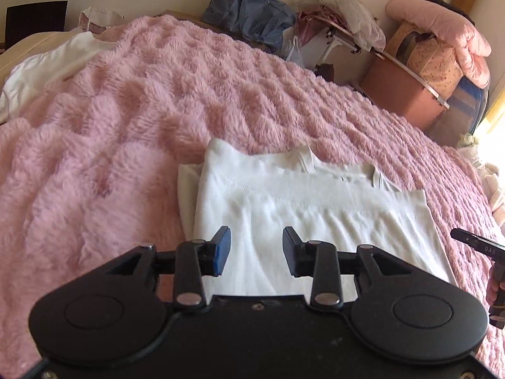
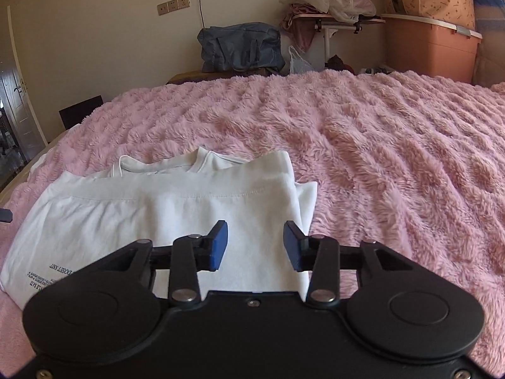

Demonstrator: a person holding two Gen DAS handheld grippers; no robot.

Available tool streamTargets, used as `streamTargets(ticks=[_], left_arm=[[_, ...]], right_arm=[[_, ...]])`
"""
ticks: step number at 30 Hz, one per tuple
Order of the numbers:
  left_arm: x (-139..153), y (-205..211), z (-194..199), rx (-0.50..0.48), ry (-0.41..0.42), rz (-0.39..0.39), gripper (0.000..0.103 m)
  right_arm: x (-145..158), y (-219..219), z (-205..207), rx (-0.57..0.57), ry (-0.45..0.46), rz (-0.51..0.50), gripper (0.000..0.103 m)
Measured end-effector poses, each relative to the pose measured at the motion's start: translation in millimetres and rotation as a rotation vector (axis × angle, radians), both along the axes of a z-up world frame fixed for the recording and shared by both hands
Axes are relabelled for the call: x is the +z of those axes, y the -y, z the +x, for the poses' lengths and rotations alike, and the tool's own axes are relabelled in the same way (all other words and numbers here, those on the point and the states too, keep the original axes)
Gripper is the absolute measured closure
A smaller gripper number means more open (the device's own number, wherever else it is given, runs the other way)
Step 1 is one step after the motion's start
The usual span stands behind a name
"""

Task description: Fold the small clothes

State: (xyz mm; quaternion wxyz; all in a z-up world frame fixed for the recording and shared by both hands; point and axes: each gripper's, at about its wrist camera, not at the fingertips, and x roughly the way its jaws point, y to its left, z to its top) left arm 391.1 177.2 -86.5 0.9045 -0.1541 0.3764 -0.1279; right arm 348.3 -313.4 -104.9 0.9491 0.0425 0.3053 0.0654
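Note:
A white T-shirt lies folded over on itself on the fluffy pink blanket, its collar at the far side. My left gripper hovers above its near left part, open, with nothing between the blue pads. In the right wrist view the same T-shirt shows small dark print near its lower left corner. My right gripper stands open above the shirt's right part, its jaws empty. The right gripper's body and a hand show at the right edge of the left wrist view.
Another white garment lies at the far left of the bed. Beyond the bed stand a blue bag, a cluttered small table, an orange storage box and pink bedding. The pink blanket spreads wide to the right.

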Motion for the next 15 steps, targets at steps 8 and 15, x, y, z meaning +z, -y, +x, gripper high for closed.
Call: streamTargets(ticks=[8, 15], left_arm=[[-27.7, -4.8, 74.1, 0.14, -0.01, -0.156, 0.064], [-61.9, -3.7, 95.0, 0.126, -0.05, -0.046, 0.065]], right_arm=[[-17.2, -15.8, 75.0, -0.024, -0.007, -0.004, 0.061], [-47.7, -8.6, 105.7, -0.067, -0.08, 0.003, 0.069]])
